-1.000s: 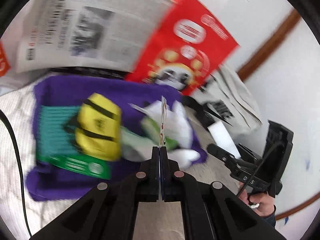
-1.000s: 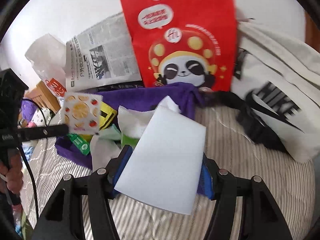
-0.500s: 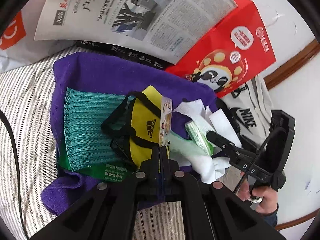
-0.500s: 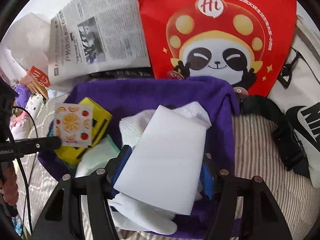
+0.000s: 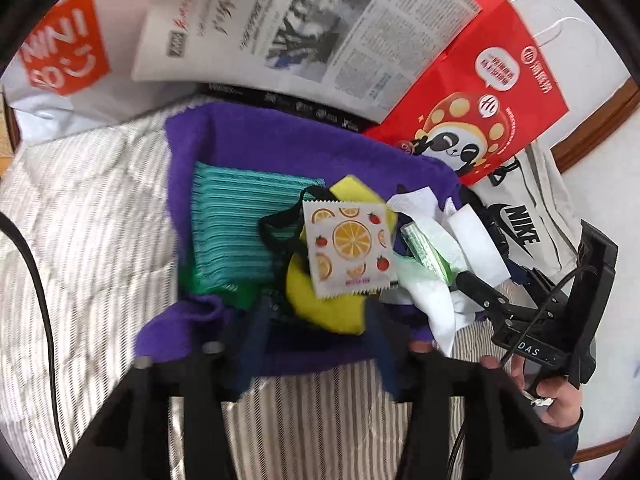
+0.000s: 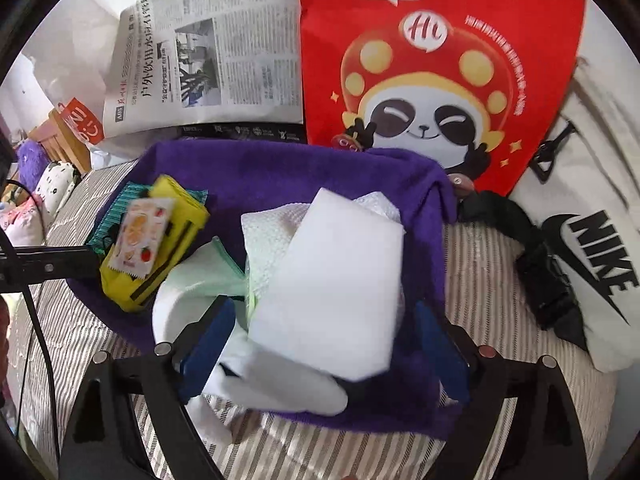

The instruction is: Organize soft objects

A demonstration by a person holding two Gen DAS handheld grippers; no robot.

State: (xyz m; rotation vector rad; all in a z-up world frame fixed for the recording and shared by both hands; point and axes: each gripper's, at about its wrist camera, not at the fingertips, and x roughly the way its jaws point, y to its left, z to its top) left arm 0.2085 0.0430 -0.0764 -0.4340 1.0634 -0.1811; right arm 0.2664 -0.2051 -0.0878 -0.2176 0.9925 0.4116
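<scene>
Letting go is the change: the left gripper (image 5: 316, 320), clenched on the fruit-print sachet (image 5: 348, 248) half a second ago, now has its fingers spread wide, and the sachet lies on the yellow pouch (image 5: 324, 304) inside the purple cloth bin (image 5: 280, 148) on the bed (image 5: 80, 220). The right gripper (image 6: 320, 336) has also released; the white sponge (image 6: 336, 284) sits loose between its parted fingers, on the tissues (image 6: 268, 232) in the bin. Both items look delivered, so both hands are likely free for the next soft object.
</scene>
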